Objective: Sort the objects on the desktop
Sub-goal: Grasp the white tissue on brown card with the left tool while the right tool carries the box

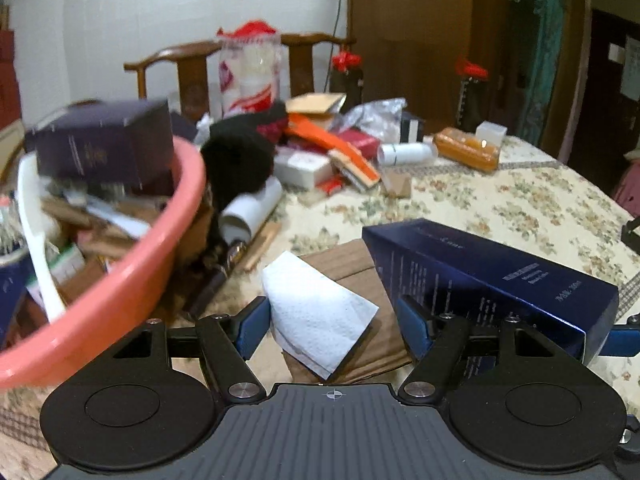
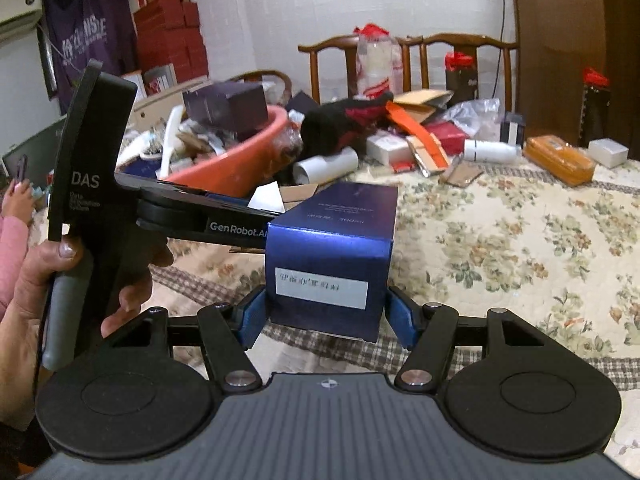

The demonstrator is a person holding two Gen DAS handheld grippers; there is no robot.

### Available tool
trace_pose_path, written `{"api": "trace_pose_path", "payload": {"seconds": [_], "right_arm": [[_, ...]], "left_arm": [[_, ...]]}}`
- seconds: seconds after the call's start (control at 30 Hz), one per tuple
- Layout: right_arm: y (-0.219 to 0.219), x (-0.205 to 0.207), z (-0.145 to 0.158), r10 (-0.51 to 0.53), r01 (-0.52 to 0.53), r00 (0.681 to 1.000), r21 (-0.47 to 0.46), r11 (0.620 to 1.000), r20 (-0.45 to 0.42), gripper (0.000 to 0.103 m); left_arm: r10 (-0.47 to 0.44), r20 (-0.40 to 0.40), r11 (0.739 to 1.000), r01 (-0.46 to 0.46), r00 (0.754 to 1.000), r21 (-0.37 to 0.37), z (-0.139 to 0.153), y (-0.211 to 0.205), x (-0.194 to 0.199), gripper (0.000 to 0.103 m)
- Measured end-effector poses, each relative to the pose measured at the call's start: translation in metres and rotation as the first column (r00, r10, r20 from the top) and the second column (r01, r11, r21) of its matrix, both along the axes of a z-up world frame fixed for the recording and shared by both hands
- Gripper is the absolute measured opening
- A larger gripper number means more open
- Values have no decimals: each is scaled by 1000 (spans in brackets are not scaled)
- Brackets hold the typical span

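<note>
From the left wrist we see our left tongs (image 1: 334, 326) standing apart over a tissue (image 1: 316, 312) on cardboard (image 1: 360, 264), gripping nothing; the pink basin (image 1: 132, 272) brims just beside. The blue box (image 1: 492, 280) lies to the right.

From the right wrist, our right tongs (image 2: 326, 314) look clamped on the box (image 2: 332, 256) end, above the worktop (image 2: 500, 240). We should keep it level and lift clear before carrying it. Only this view shows the box's white label and the left hand (image 2: 48, 292).

A home dining room: carved wooden chairs (image 2: 440, 52) at a counter (image 2: 520, 240) under floral cloth, cluttered with household boxes (image 2: 392, 148), a shirt (image 2: 86, 32) hanging on the wall.
</note>
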State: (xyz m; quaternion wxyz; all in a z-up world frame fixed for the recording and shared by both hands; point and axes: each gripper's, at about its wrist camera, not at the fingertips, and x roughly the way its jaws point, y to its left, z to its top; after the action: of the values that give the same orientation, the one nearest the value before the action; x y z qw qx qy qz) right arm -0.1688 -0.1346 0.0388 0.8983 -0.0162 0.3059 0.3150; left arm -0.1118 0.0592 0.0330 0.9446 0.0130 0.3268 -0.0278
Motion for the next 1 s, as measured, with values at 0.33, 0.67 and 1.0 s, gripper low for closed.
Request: {"api": "trace_pose_path", "payload": {"seconds": [0.33, 0.67, 1.0], "right_arm": [[-8, -2, 19, -11, 10, 999, 28, 1000, 52, 68], [-1, -7, 55, -7, -2, 983, 48, 999, 183, 68], [31, -7, 99, 38, -61, 951, 67, 996, 308, 68]], "left_arm": [[12, 62, 999, -15, 998, 47, 22, -9, 1, 71], [50, 195, 992, -72, 979, 106, 70, -6, -6, 71], [145, 289, 974, -188, 946, 128, 112, 31, -15, 71]]}}
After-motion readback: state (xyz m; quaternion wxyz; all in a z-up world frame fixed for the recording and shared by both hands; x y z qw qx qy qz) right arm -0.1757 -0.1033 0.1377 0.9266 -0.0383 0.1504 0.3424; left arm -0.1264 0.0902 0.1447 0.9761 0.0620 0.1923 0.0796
